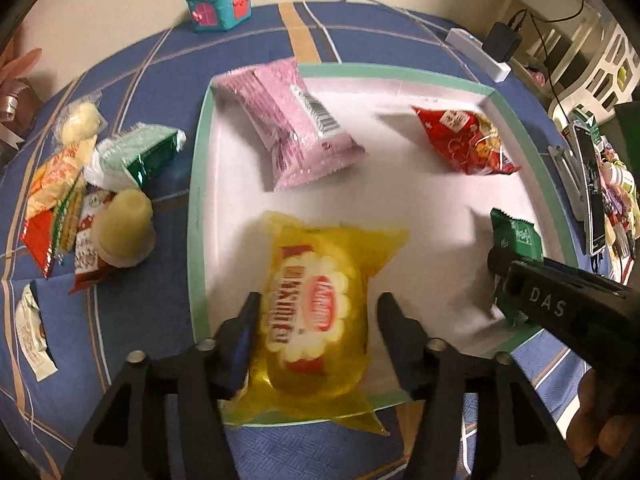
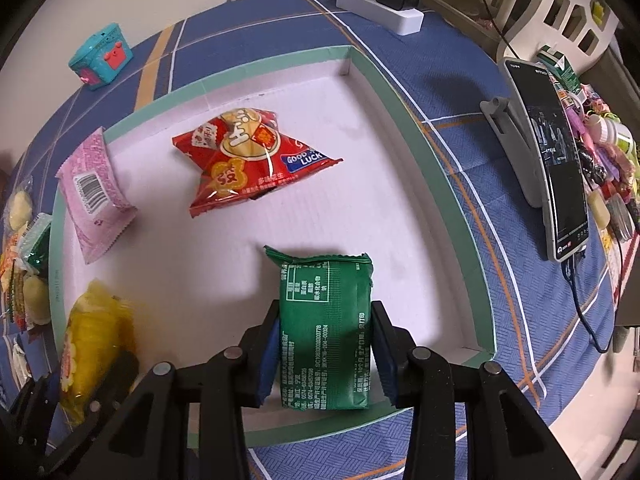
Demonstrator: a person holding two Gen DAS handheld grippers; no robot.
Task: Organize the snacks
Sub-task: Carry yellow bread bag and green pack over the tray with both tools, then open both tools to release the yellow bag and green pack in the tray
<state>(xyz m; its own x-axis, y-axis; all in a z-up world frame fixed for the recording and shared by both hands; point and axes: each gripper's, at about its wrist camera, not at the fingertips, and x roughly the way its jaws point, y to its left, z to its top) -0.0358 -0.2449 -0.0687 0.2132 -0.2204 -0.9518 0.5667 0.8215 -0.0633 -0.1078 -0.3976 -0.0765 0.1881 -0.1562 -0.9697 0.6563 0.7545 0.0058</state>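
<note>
Both hands are setting packets down into the white tray (image 2: 404, 120), and the step looks like a release. The left gripper (image 1: 316, 320) stands open around the yellow packet (image 1: 316, 320), its right finger clear of the wrapper with a gap showing; the packet overhangs the tray's near rim, so nudging it forward before lifting away would seat it better. The right gripper (image 2: 326, 344) has the green packet (image 2: 324, 320) between its fingers, the pads close against its sides, though I cannot tell if they press or have let go; it should open fully, then rise straight up. Beyond the fingers, the tray holds four packets: yellow, green, a red packet (image 2: 248, 156) and a pink packet (image 2: 94, 196). Left of the left fingers, outside the tray, a loose pile of snacks (image 1: 80, 200) waits, roughly eight, uncertainly counted.
</note>
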